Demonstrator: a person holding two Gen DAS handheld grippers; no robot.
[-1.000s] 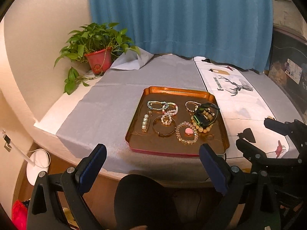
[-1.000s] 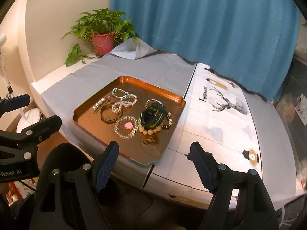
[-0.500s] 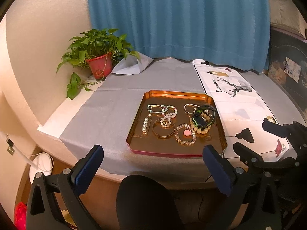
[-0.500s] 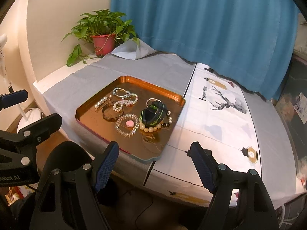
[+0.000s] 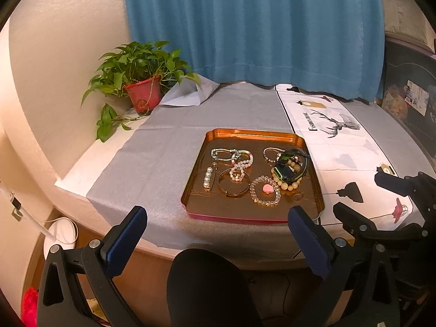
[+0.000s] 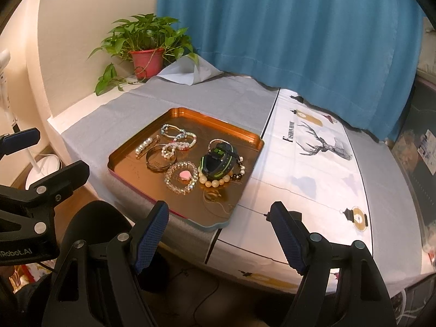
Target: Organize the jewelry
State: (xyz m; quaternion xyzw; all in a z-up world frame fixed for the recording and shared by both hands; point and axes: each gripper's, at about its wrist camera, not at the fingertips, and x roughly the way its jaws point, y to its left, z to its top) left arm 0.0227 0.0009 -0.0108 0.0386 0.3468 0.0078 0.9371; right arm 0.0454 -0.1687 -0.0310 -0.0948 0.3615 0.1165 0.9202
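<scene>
You are holding your left gripper [image 5: 218,234] and right gripper [image 6: 219,234] with jaws spread wide and gripping nothing, short of the table's near edge, while the bracelets [image 5: 265,190] and watch [image 6: 216,160] are lying in the copper tray [image 5: 196,185] on the grey cloth [image 5: 158,169].

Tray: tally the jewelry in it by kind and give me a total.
Beaded bracelets: 6 (some overlap, so roughly)
Gold bangle: 1
Pearl bar pin: 1
Black-and-green watch: 1
Thin chain: 1
Total: 10
</scene>
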